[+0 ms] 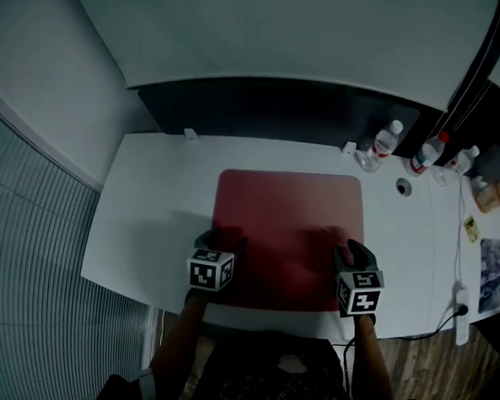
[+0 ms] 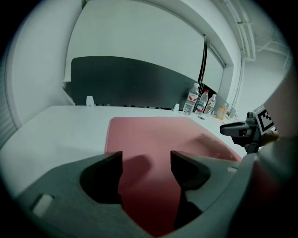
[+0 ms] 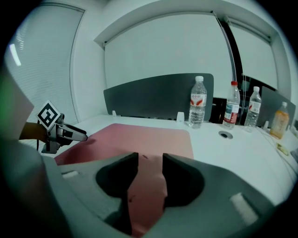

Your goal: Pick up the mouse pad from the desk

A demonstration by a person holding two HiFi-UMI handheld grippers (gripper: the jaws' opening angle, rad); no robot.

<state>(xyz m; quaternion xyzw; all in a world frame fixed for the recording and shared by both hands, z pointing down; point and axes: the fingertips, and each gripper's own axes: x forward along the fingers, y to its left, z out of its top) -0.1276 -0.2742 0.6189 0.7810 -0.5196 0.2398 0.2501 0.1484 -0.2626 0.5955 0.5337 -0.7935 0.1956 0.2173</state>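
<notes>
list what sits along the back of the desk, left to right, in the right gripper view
white clip, second white clip, white-capped water bottle, red-capped bottle, third clear bottle, orange drink bottle

Bottles (image 1: 387, 144) on desk (image 1: 147, 222) at right, divider (image 1: 264, 107) behind

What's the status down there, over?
Grippers: left gripper open, right gripper open, both empty. Red mouse pad flat on desk, not yet lifted. Nothing in the way; bottles far back.
</notes>
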